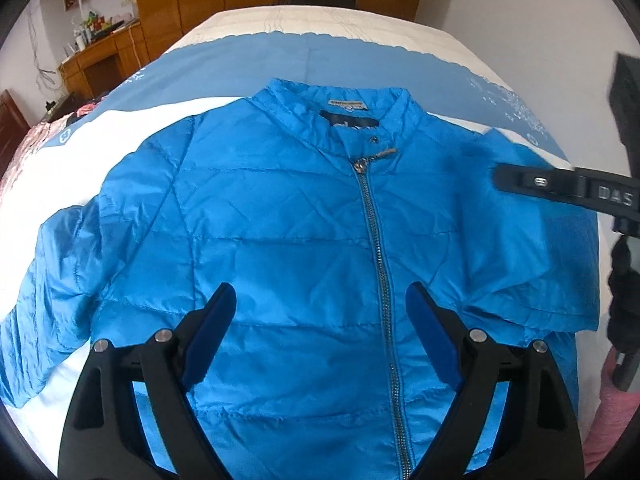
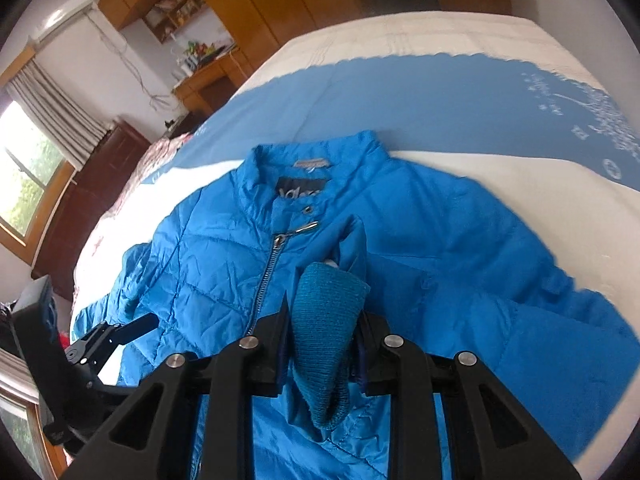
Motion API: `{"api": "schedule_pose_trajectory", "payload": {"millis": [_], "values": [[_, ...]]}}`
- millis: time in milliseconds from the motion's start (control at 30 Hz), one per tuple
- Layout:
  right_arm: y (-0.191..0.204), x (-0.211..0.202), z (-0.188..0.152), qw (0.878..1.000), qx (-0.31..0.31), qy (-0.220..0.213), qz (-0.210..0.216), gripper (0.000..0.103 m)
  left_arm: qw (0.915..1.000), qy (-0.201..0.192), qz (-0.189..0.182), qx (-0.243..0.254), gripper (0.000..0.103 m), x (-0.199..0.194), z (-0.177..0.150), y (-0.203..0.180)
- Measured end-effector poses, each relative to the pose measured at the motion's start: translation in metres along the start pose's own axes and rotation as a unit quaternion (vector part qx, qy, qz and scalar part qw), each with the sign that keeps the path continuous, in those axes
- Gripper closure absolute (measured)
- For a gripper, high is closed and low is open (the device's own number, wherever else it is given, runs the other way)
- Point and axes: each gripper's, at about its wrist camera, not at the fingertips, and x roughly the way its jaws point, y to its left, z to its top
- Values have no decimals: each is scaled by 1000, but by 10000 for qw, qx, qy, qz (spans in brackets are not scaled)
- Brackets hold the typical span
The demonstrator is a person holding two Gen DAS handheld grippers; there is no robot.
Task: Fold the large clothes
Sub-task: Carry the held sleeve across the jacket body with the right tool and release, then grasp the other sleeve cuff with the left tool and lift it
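The blue jacket [image 1: 304,240] lies zipped and face up on the bed [image 1: 132,128], and the right gripper [image 2: 322,340] is clenched on its knit cuff [image 2: 326,332], carrying that sleeve across the chest. The left gripper [image 1: 320,320] hovers released, wide above the front panel. Best to lay the sleeve flat and straight across the zipper [image 1: 378,248] before letting go, keeping the shoulder fold crisp.

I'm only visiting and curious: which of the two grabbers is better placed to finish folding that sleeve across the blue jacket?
The right. The right gripper is already shut on the knitted cuff and holds the sleeve above the jacket front. The left gripper hangs open over the chest, holding nothing.
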Motion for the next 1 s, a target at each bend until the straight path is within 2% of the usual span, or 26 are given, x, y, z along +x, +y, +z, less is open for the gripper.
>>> {"api": "schedule_pose_trajectory", "payload": {"millis": [100, 200, 233, 300, 467, 567, 633, 700, 767, 867, 1000], "values": [[7, 15, 3, 9998, -72, 172, 115, 75, 10000, 33, -75, 41, 17, 2, -2, -2], [9, 17, 6, 9983, -20, 265, 528, 65, 9998, 53, -161, 62, 16, 3, -2, -2], [9, 14, 6, 9969, -6, 274, 740, 64, 9997, 59, -223, 59, 16, 2, -2, -2], [9, 5, 5, 9957, -10, 215, 898, 64, 9992, 89, -388, 55, 14, 2, -2, -2], [-6, -36, -2, 9955, 60, -35, 947, 63, 9978, 254, -606, 23, 13, 5, 3, -8], [-23, -64, -4, 9955, 209, -342, 853, 58, 9964, 356, -759, 123, 13, 13, 12, -21], [-36, -76, -5, 9954, 318, -489, 766, 58, 9971, 295, -651, 260, 13, 15, 16, -32], [-50, -89, -9, 9968, 418, -613, 314, 58, 9977, 266, -469, 408, 12, 20, 20, -41], [-65, -99, -16, 9957, 515, -764, -72, 58, 9979, 382, -398, 334, 11, 29, 24, -41], [-93, -114, -29, 9922, 789, -947, -179, 58, 9967, 532, -605, 16, 11, 45, 30, -34], [-123, -128, -35, 9871, 1120, -1121, -238, 58, 9886, 609, -1344, -289, 11, 45, 29, -25]]}}
